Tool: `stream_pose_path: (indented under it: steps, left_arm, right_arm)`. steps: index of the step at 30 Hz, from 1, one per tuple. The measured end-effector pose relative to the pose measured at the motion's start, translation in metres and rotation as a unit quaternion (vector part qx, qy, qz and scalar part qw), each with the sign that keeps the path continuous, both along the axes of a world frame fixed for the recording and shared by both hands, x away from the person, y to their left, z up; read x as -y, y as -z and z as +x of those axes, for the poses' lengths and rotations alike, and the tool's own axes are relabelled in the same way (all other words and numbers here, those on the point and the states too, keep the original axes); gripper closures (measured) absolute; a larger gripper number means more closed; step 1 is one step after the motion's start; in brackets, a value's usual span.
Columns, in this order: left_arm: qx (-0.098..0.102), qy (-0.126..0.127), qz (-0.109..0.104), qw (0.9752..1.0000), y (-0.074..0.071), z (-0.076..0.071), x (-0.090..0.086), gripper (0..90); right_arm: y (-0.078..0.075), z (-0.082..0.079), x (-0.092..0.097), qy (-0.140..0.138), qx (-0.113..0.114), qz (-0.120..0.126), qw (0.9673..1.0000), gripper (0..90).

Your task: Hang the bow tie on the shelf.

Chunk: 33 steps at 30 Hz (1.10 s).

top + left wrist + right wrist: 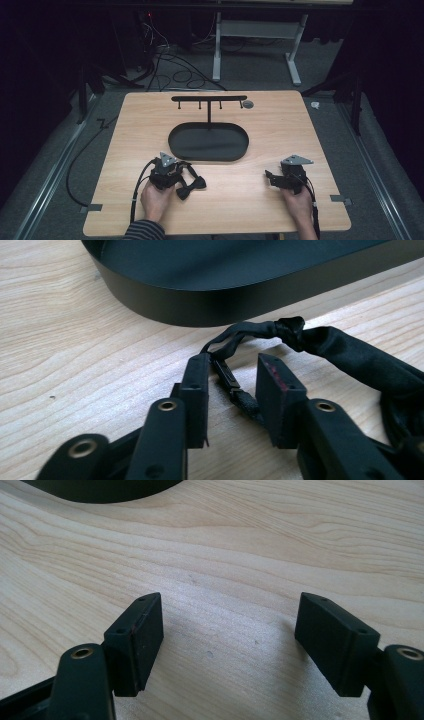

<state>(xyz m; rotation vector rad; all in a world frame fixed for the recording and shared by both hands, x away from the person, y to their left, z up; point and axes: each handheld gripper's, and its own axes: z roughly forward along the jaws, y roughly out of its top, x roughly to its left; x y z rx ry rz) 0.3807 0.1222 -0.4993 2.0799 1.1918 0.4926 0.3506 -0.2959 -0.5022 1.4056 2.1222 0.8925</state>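
One black bow tie [191,186] lies on the table [250,210] just before the oval tray [208,142], its long axis slanting up to the right in the high view. Its strap [235,385] runs between the left gripper's [232,390] half-closed jaws; whether the pads press it I cannot tell. The right gripper [227,640] stands wide apart over bare wood. One four-hook stand [209,99] rises from the tray. No writing is legible.
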Motion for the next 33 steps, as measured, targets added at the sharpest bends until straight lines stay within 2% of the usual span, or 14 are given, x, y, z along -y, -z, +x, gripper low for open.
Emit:
stream_pose_path:
  steps: [1, 6, 10, 15, 19, 24, 26, 27, 33]
  left_arm:
    - [0.001, 0.005, 0.001, 1.0000, 0.000, -0.001, 0.001, 72.2]
    - [0.001, 0.010, 0.004, 0.9999, 0.000, -0.001, 0.003, 83.5]
    - [-0.018, 0.012, -0.018, 0.9996, -0.001, 0.002, -0.002, 86.3]
    - [-0.022, 0.019, -0.016, 0.9995, -0.002, 0.003, -0.001, 86.8]
    - [-0.015, 0.024, -0.023, 0.9993, -0.006, 0.000, -0.001, 86.8]
    - [0.005, 0.034, -0.041, 0.9986, -0.025, -0.006, -0.004, 86.9]
    - [0.009, 0.034, -0.047, 0.9983, -0.028, -0.007, -0.005, 86.9]
    - [0.014, 0.036, -0.046, 0.9982, -0.034, -0.010, -0.007, 86.8]
    - [0.033, 0.046, -0.045, 0.9974, -0.047, -0.017, -0.006, 86.9]
  right_arm:
    - [0.000, 0.000, 0.000, 0.000, 0.000, 0.000, 1.0000, 28.7]
    - [0.000, 0.000, 0.000, 0.000, 0.000, 0.000, 1.0000, 28.7]
    - [0.000, 0.000, 0.000, 0.000, 0.000, 0.000, 1.0000, 28.7]
    - [0.000, 0.000, 0.000, 0.000, 0.000, 0.000, 1.0000, 28.7]
    - [0.000, 0.000, 0.000, 0.000, 0.000, 0.000, 1.0000, 28.7]
    - [0.000, 0.000, 0.000, 0.001, 0.000, 0.001, 1.0000, 28.7]
    - [0.000, 0.000, 0.000, 0.001, 0.000, 0.001, 1.0000, 28.7]
    - [0.000, 0.000, 0.000, 0.000, 0.000, 0.001, 1.0000, 28.7]
    - [0.000, 0.000, 0.000, 0.000, 0.000, 0.001, 1.0000, 28.7]
